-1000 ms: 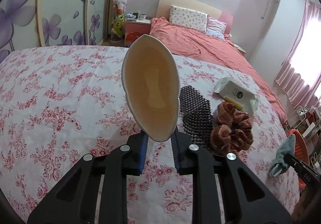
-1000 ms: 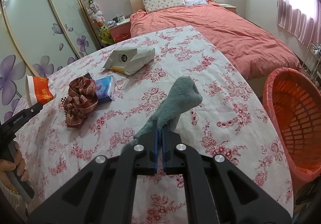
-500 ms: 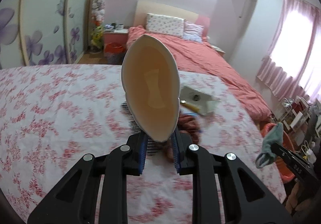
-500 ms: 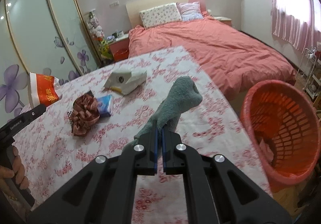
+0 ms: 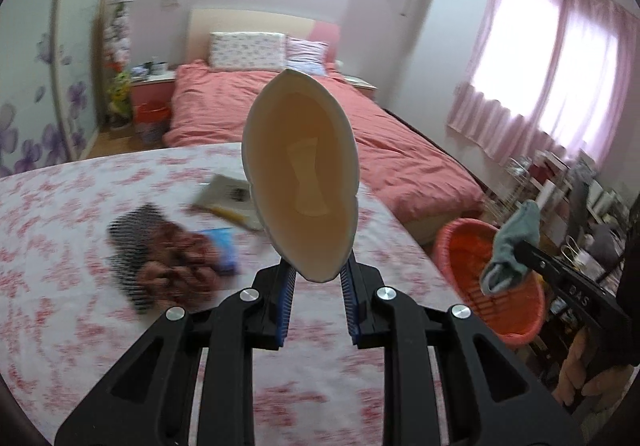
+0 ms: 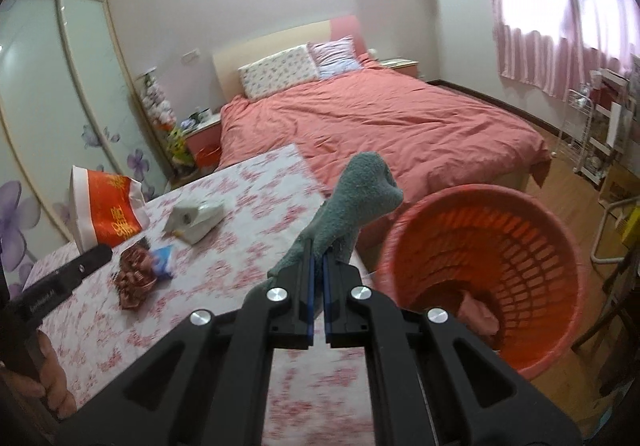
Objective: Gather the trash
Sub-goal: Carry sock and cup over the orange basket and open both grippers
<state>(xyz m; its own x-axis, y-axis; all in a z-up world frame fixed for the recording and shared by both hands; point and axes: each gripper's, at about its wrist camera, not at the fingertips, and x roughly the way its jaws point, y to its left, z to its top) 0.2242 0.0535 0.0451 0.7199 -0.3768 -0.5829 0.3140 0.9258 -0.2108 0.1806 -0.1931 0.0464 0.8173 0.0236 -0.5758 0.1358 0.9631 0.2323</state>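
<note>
My left gripper (image 5: 316,278) is shut on a squashed paper cup (image 5: 301,178), white inside; the right wrist view shows that cup (image 6: 105,213) red and white on its outside. My right gripper (image 6: 318,262) is shut on a grey-green sock (image 6: 352,206), also seen as the sock (image 5: 510,246) held in front of the orange basket (image 5: 520,326) in the left wrist view. The orange basket (image 6: 560,246) stands on the floor past the table's right edge, with a pinkish item at its bottom. Both grippers are above the floral tablecloth (image 6: 224,286).
On the table lie a brown scrunchie (image 6: 134,278), a blue packet (image 6: 164,260), a white crumpled bag (image 6: 196,220) and a black-and-white patterned item (image 5: 128,246). A bed (image 6: 380,118) with a red cover lies beyond the table. Shelves stand by the window at right.
Both grippers have swung right and risen, still holding the cup and the sock. The orange basket has come into fuller view, and the table items have slid to the left in both views.
</note>
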